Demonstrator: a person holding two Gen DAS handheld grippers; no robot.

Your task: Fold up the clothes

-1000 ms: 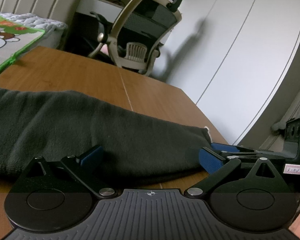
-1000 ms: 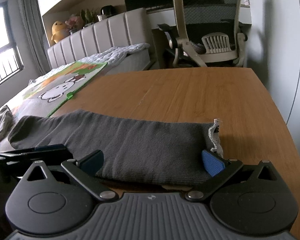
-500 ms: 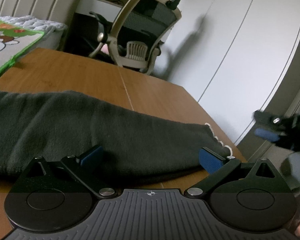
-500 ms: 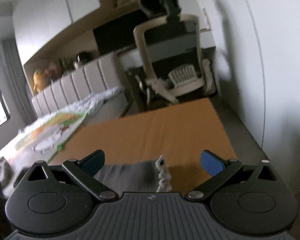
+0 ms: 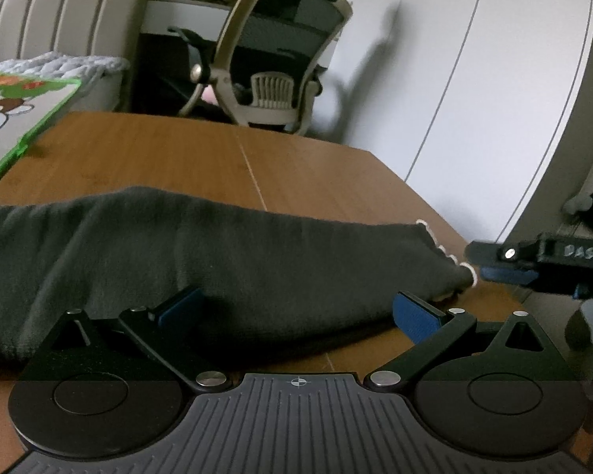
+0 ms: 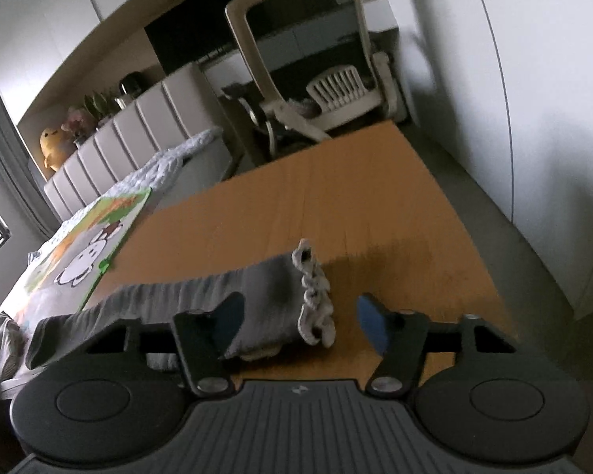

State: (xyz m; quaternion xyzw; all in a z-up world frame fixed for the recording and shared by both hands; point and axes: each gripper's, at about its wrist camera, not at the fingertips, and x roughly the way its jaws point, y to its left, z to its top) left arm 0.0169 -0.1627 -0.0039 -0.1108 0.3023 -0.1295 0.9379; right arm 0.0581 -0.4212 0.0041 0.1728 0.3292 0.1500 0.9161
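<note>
The right gripper (image 6: pixel 300 316) has its blue-padded jaws partly apart and closing, with the frilled white end of a dark grey garment (image 6: pixel 201 296) lying between them; the left pad sits against the cloth, the right pad stands clear of it, so the cloth is not yet pinched. In the left wrist view this same gripper (image 5: pixel 506 268) shows at the garment's frilled tip.

The left gripper (image 5: pixel 296 304) is spread wide open. Its left pad rests on or just over the garment (image 5: pixel 217 245), and its right pad lies just beside the garment's near edge; nothing is clamped.

The garment is a long, narrow, folded strip stretched across the near part of the wooden worktop (image 5: pixel 316 170). Its frilled end lies near the worktop's right edge, and the rest runs away to the left.

Beyond the garment, past the far end of the worktop, stands a beige mesh office chair (image 5: pixel 280 51). To the garment's left is a bed with a padded headboard (image 6: pixel 138 134) and a cartoon-print, green-edged blanket (image 6: pixel 87 249). To the garment's right is a pale wall of panels (image 5: pixel 474 79).
</note>
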